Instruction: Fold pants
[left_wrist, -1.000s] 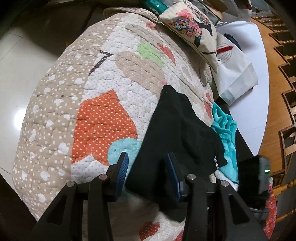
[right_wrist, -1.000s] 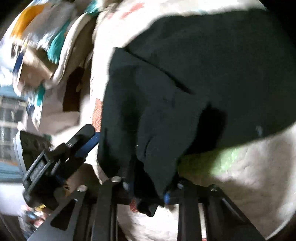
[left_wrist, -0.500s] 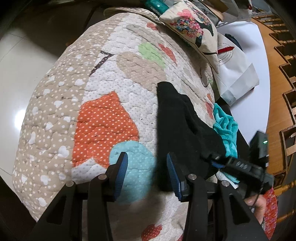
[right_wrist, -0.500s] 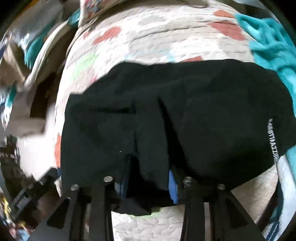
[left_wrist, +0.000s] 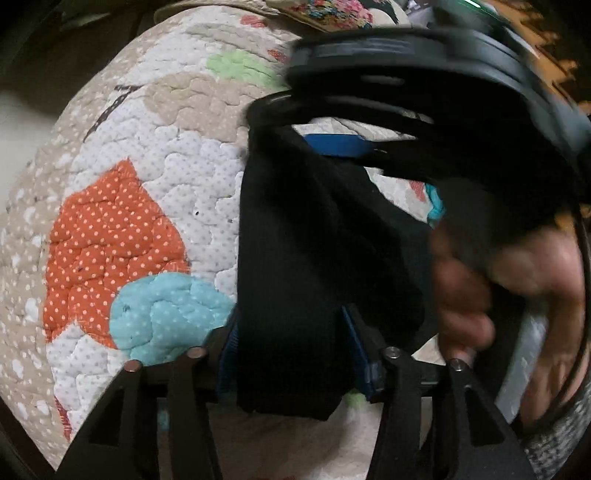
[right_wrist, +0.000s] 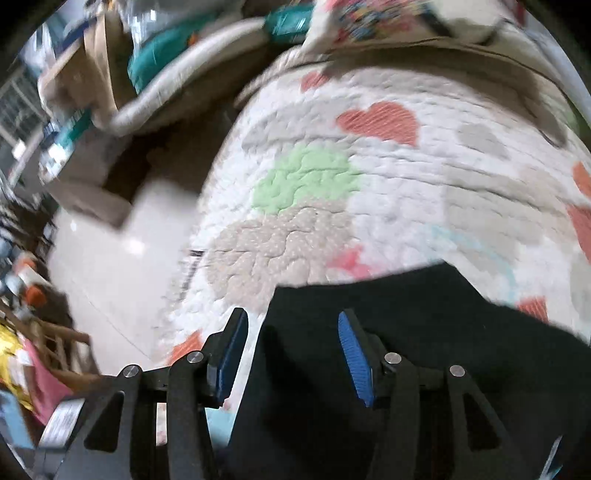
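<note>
The black pants (left_wrist: 314, 236) lie folded in a narrow bundle on the patchwork quilt (left_wrist: 155, 155). My left gripper (left_wrist: 291, 350) is open, its blue-padded jaws on either side of the near end of the bundle. My right gripper (right_wrist: 291, 350) is open over the pants' far edge (right_wrist: 424, 332), with cloth lying between its jaws. In the left wrist view the right gripper (left_wrist: 424, 122) looms close at top right, held by a hand (left_wrist: 517, 295).
The quilt (right_wrist: 369, 184) covers a rounded cushion with floor (right_wrist: 110, 258) beyond its left edge. A floral pillow (left_wrist: 325, 14) lies at the far end. A teal cloth (left_wrist: 436, 203) peeks out beside the pants. Clutter and boxes (right_wrist: 74, 110) stand at the left.
My right gripper opened and let go of the pants after carrying the fold across. It now sits at the bundle's far end. My left gripper moved in around the near end.
</note>
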